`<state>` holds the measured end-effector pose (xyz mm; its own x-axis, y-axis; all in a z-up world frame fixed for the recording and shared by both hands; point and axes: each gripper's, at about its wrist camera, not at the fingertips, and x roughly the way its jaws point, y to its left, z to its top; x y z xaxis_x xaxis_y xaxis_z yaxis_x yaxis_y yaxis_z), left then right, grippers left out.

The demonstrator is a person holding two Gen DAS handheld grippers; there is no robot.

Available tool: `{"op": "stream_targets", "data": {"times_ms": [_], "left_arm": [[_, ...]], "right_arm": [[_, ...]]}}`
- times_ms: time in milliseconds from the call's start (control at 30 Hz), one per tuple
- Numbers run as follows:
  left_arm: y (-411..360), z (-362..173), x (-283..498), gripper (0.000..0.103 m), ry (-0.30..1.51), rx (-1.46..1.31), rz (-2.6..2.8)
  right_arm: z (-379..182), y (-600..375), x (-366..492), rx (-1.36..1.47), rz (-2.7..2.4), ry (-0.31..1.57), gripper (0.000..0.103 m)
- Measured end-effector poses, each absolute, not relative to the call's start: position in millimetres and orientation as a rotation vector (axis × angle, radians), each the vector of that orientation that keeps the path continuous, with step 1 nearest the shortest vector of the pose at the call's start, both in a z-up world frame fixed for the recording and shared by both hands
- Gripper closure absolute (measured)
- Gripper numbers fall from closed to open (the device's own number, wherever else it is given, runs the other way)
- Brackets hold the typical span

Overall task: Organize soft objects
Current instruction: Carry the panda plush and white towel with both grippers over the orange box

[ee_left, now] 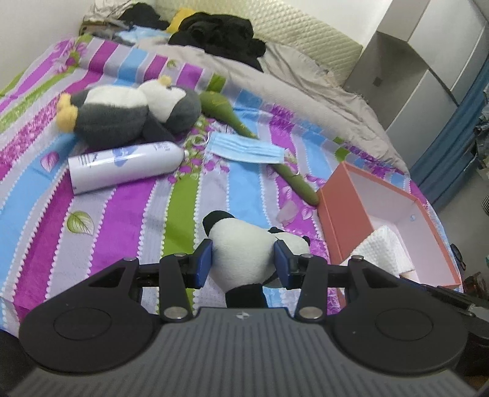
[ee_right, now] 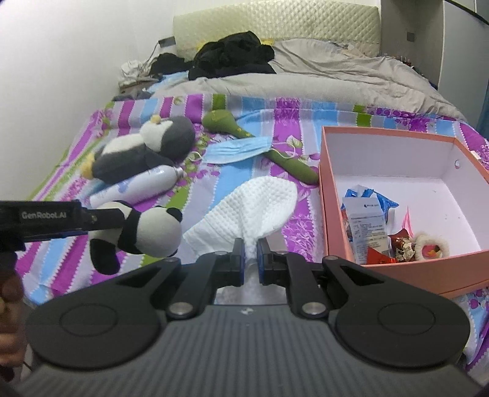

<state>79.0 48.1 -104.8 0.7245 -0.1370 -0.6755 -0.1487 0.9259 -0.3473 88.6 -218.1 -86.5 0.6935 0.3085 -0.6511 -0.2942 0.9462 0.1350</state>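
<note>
- The left gripper [ee_left: 243, 259] has its blue-padded jaws clamped on the white belly of a small black-and-white plush panda [ee_left: 244, 253], held up off the striped purple, blue and green bedspread [ee_left: 122, 213].
- From the right wrist view the same panda [ee_right: 143, 232] hangs at the end of the left gripper's black arm, above the near left part of the bed, head pointing toward the box.
- The right gripper [ee_right: 250, 253] has its jaws pinched together on a bunched end of a white waffle-textured cloth [ee_right: 253, 207]; the cloth fans out beyond the fingers, above the bedspread [ee_right: 305, 128] just beside the box's left wall.
- An open salmon-pink cardboard box with a white inside [ee_right: 333, 195] sits at the bed's near right edge; it holds snack packets and wrappers [ee_right: 366, 226] and a small fluffy cream ring [ee_right: 434, 247] against its near wall.
- A grey-and-white plush penguin with yellow feet [ee_left: 128, 113] lies on its side toward the bed's left edge, touching a white aerosol can with a blue print [ee_left: 125, 165] that lies just in front of it.
- A light blue pleated face mask [ee_left: 244, 149] lies mid-bed across a long green stuffed toy with a bulbous end [ee_left: 226, 110].
- A grey duvet [ee_left: 305, 88] and a heap of black clothing [ee_left: 220, 36] cover the head end of the bed, against a cream quilted headboard [ee_right: 275, 21].
</note>
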Motion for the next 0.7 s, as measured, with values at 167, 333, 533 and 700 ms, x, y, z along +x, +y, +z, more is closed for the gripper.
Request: {"op": "stream_targets", "data": {"times_ms": [167, 333, 533, 700], "left_arm": [[45.5, -88.5, 68.0, 0.054, 0.745, -0.380, -0.003], [41.9, -77.1, 59.2, 0.054, 0.730, -0.375, -0.019], [29.2, -66.9, 56.4, 0.054, 0.713, -0.378, -0.060], [11.4, -59.9, 62.3, 0.054, 0.709, -0.355, -0.104]], "right_arm": [[-71.8, -215.6, 79.1, 0.027, 0.352, 0.699, 0.091], [-62.5, -219.3, 71.8, 0.033, 0.354, 0.676, 0.091], [-54.6, -234.8, 66.2, 0.068, 0.307, 0.653, 0.091], [-49.0, -249.7, 60.8, 0.093, 0.272, 0.632, 0.091]]}}
